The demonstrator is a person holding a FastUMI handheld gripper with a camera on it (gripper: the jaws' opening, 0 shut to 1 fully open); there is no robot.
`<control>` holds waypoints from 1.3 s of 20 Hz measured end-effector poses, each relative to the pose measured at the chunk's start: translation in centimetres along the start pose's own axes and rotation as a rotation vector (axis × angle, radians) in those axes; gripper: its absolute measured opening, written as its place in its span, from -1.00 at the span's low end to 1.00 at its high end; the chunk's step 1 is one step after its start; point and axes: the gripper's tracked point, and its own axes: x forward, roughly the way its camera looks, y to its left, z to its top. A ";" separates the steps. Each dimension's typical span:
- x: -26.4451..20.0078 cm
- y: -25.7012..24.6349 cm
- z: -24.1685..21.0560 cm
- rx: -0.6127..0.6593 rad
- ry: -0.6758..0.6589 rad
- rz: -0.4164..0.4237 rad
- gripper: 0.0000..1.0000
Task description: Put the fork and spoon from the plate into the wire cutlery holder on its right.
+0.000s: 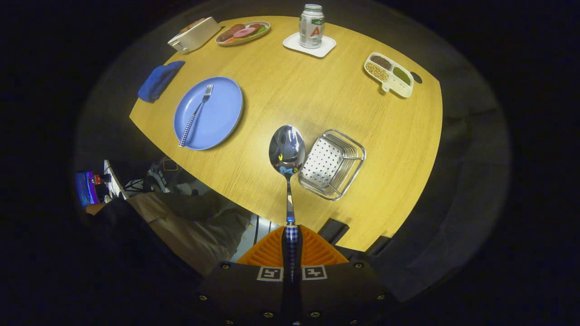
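Your wooden worktop carries the blue plate with the fork and the wire cutlery holder; your tool is clenched on the spoon.

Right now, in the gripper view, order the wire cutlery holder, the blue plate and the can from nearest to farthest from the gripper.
The gripper is shut on the spoon.
1. Wire cutlery holder: just ahead, right of the spoon bowl.
2. Blue plate: farther, to the left, with the fork on it.
3. Can: farthest, on its coaster at the table's far edge.
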 end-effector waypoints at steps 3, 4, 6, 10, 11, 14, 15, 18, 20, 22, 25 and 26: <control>0.2 -2.4 -0.7 0.020 0.040 -0.011 -0.99; 0.4 -2.8 -0.7 0.024 0.054 -0.008 -0.98; 0.8 -3.7 -0.8 0.029 0.082 -0.016 -0.98; 1.6 -3.7 -0.9 0.033 0.120 0.000 -0.98; 1.8 -3.6 -0.9 0.025 0.131 -0.003 -0.98; 2.1 -3.6 -0.8 0.021 0.161 0.001 -0.98; 2.3 -3.7 -0.7 0.021 0.173 -0.003 -0.98; 2.5 -4.0 -0.7 0.015 0.232 -0.014 -0.99; 3.1 -4.4 -0.3 0.006 0.266 -0.033 -0.99; 3.5 -4.0 -0.1 0.007 0.301 -0.024 -0.98; 4.1 -4.2 0.3 -0.006 0.353 -0.045 -0.98; 4.2 -4.2 0.4 -0.001 0.368 -0.044 -0.99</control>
